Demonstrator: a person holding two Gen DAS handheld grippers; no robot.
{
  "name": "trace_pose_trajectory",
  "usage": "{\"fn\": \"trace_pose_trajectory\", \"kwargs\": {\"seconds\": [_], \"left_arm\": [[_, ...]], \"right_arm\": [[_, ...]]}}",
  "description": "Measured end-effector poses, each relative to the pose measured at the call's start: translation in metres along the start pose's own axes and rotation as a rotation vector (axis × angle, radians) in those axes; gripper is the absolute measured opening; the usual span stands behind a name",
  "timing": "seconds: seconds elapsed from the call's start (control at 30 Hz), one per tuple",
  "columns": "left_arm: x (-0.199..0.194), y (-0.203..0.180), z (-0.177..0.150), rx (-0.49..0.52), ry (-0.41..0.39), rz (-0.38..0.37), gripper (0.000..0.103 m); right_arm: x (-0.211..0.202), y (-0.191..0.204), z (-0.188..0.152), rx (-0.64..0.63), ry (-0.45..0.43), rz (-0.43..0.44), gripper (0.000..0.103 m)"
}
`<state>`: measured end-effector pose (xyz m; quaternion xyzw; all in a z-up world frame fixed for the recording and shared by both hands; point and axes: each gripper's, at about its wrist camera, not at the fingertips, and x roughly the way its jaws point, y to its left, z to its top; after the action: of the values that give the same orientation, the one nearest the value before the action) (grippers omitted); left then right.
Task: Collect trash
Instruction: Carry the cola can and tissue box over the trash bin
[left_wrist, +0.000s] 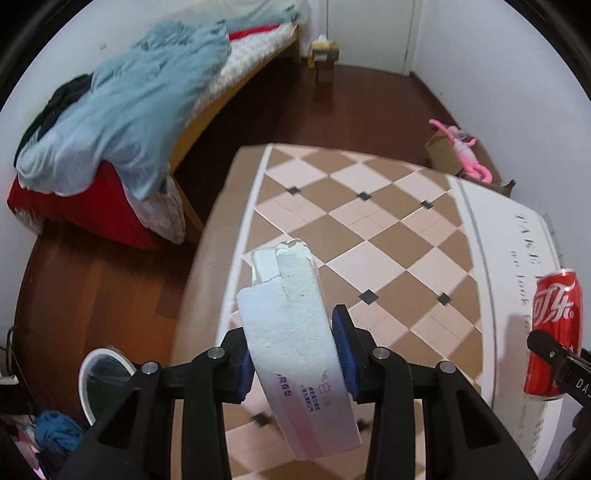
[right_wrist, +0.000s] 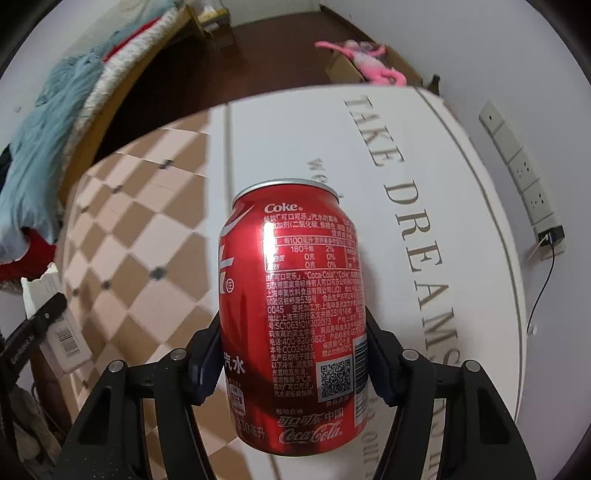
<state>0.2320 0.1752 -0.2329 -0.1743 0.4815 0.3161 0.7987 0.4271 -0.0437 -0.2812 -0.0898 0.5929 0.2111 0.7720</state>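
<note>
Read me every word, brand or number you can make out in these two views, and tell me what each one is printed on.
"Coke", "Coca-Cola", "可口可乐", "汽水", "330毫升": red can in the right gripper.
"可乐": same can, left view.
"TAKE DREAMS": white table cover; the smaller line beside it is blurred.
"DA": right gripper's arm, cut off.
Torn white box in the left gripper: purple Chinese print, too small.
Barcode on the box: unreadable.

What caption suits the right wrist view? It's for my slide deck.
Right tongs shut on a red Coke can above the checkered tablecloth.
</note>
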Motion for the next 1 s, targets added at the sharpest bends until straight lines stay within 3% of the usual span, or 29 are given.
{"fn": "trace_pose_trajectory", "kwargs": {"seconds": [0.23, 0.37, 0.63, 0.83, 1.0], "left_arm": [[-0.071, 0.034, -0.017, 0.036, -0.11, -0.017, 0.034], [-0.11, 0.066, -0.029, 0.032, -0.16, -0.027, 0.034], [-0.168, 0.17, -0.06, -0.042, -0.213, 0.009, 0.034], [-0.166, 0.268, -0.095, -0.128, -0.172, 0.096, 0.034], [-0.127, 0.347, -0.128, -0.231, -0.057, 0.115, 0.034]], "right_arm": [[-0.071, 0.05, -0.039, -0.103, -0.159, 0.043, 0.067], [-0.103, 0.078, -0.058, -0.14, -0.196, 0.105, 0.067], [-0.161, 0.177, -0.105, -0.261, -0.243, 0.23, 0.067], [-0.168, 0.28, -0.149, -0.383, -0.222, 0.324, 0.067], [-0.139, 0.363, -0.193, -0.466, -0.151, 0.376, 0.067]]}}
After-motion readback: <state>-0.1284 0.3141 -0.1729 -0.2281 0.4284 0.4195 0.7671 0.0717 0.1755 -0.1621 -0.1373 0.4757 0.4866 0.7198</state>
